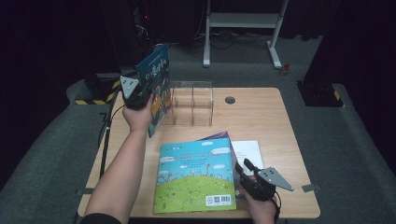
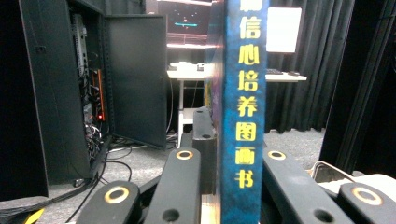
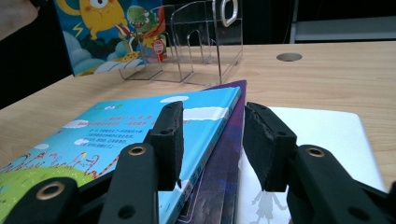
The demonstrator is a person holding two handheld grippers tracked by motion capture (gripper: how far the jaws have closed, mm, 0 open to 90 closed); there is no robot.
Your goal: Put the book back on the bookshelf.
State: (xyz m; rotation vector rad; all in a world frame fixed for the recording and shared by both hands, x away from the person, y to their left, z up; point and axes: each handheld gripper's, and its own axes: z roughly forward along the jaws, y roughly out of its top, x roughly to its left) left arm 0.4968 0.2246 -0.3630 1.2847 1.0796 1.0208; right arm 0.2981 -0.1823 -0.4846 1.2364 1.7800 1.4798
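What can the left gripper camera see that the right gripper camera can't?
Left gripper view alone: the blue book's spine with yellow characters, clamped upright between the left hand-held gripper and its jaws, plus an open black cabinet and a desk across the room.

Right gripper view alone: the right hand-held gripper, jaws apart over the stack of flat books, the clear plastic rack, the wooden table and a white sheet.

Both: that same blue book; the right gripper view shows its monster cover beside the rack.

Purple book [image 1: 215,136] mostly hidden under green-cover book [image 1: 194,175]; white book [image 1: 248,150] partly covered.
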